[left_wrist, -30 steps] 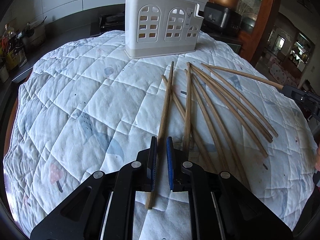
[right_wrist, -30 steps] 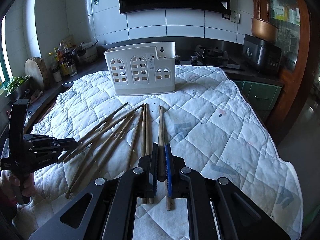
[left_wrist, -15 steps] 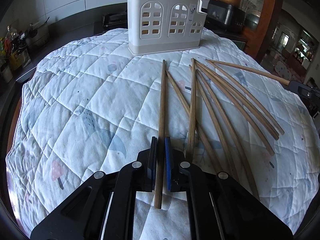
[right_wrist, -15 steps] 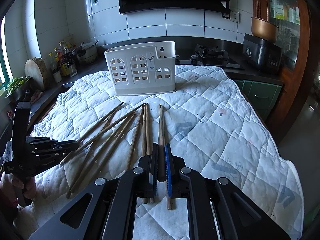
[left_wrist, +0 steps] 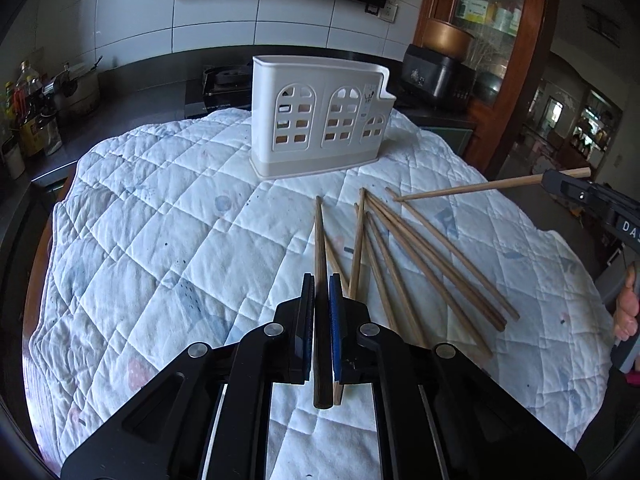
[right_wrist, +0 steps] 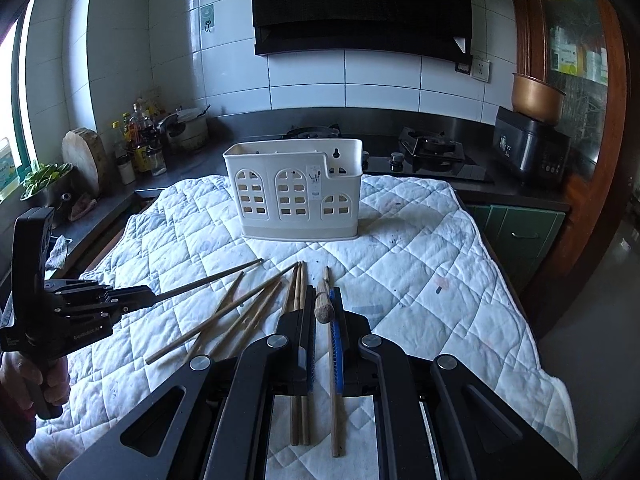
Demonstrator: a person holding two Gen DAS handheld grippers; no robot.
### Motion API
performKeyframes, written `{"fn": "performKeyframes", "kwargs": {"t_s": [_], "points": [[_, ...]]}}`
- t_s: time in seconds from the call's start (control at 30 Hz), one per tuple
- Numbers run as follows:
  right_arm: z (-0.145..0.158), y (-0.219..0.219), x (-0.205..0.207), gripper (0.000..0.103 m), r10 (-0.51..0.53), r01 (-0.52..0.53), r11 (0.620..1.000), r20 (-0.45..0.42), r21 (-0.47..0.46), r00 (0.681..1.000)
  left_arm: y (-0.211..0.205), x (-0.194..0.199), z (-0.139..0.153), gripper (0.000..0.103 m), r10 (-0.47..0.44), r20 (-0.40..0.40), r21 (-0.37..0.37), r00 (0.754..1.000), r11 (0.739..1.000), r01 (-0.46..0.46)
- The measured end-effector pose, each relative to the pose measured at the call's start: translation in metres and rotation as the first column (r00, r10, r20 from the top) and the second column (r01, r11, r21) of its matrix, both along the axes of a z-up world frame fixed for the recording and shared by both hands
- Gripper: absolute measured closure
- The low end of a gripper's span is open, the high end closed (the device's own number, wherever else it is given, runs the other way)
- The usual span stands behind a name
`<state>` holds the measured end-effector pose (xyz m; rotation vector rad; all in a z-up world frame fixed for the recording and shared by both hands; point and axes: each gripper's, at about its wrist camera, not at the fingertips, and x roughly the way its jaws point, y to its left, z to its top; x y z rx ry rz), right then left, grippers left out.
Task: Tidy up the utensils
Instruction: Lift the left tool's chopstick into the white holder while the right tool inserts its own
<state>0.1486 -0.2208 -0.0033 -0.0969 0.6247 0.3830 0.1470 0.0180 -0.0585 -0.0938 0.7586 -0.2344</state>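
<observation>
**Both chopsticks are coming up off the quilt**

Since a second ago, you are lifting both hands: each clamped chopstick now angles clear of the white quilted cloth (left_wrist: 168,216) covering the surface, where before it lay flat among the others.

You are holding each stick near its thick end so the thin tip leads toward the white plastic utensil holder with arched cut-out windows (left_wrist: 320,120), which is standing upright at the far side of the cloth, well apart from both sets of tongs. That grip is probably meant to let you tip each stick in from above.

Your left tongs (left_wrist: 320,284) are pressing together on a dark brown wooden chopstick (left_wrist: 319,240), its butt sticking out behind the pads. Your right tongs (right_wrist: 323,300) are likewise squeezed onto a lighter wooden chopstick (right_wrist: 325,308), seen end-on from their own camera; from the left view it is pointing in across the cloth.

Loose wooden chopsticks (left_wrist: 424,272) are lying fanned on the cloth between your two hands, waiting for later trips.
</observation>
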Motion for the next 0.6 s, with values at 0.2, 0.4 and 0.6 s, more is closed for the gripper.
{"fn": "performKeyframes", "kwargs": {"t_s": [0.2, 0.4, 0.6], "points": [[0.016, 0.006, 0.019, 0.096, 0.038, -0.038, 0.999, 0.000, 0.008, 0.999, 0.001, 0.003, 0.022, 0.097, -0.002, 0.076, -0.046, 0.997, 0.999, 0.006], [0.028, 0.006, 0.036, 0.096, 0.056, -0.055, 0.998, -0.018, 0.030, 0.998, -0.002, 0.011, 0.038, 0.097, -0.016, 0.104, -0.050, 0.994, 0.998, 0.022], [0.050, 0.004, 0.053, 0.096, 0.078, -0.077, 0.996, -0.028, 0.044, 0.997, -0.003, 0.021, 0.058, 0.097, -0.034, 0.119, -0.037, 0.992, 0.999, 0.039]]}}
